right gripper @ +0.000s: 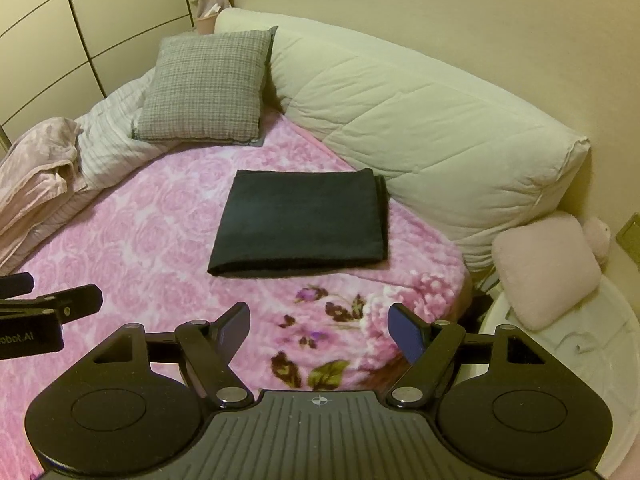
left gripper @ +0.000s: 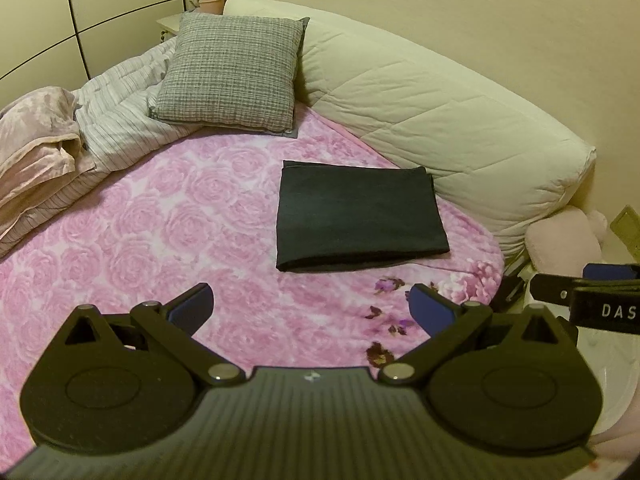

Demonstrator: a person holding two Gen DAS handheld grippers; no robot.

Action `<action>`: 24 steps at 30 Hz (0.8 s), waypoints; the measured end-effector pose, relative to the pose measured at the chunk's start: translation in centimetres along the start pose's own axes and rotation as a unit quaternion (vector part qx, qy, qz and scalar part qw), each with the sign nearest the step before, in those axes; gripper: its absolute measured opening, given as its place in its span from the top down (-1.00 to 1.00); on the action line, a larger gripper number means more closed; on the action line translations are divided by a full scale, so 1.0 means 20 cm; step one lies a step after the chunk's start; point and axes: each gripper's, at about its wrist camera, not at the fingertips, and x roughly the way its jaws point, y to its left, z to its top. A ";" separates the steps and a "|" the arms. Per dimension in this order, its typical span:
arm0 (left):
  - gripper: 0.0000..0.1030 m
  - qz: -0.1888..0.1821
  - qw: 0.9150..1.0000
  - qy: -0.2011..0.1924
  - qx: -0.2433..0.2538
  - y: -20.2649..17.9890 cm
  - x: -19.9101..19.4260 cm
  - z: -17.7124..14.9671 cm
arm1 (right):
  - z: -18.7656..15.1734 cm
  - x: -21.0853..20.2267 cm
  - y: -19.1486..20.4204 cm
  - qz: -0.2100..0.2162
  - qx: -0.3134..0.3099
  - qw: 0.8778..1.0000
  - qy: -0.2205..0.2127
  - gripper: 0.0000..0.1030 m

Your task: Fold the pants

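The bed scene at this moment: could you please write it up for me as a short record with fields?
pants: dark pants folded into a flat rectangle, lying on the pink floral blanket
left gripper: left gripper open, empty, above the blanket, short of the pants
right gripper: right gripper open, empty, also short of the pants
beyond the pants: cream quilted bolster; grey checked cushion
task state: fold looks finished

grey checked cushion point(left gripper: 230, 72) leans on striped duvet point(left gripper: 120, 120); cream quilted bolster point(left gripper: 420, 96) along the wall
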 end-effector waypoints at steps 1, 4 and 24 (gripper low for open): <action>-0.98 0.000 1.000 0.000 0.001 0.00 0.00 0.00 | 0.00 0.00 0.00 0.000 0.001 1.000 0.000 -0.42; -0.98 0.003 1.000 0.000 0.003 0.00 0.00 0.00 | 0.00 0.00 0.01 0.000 0.002 1.000 0.001 -0.42; -0.98 0.003 1.000 -0.003 0.002 0.02 0.03 -0.01 | 0.00 0.02 0.04 -0.001 0.003 1.000 0.006 -0.42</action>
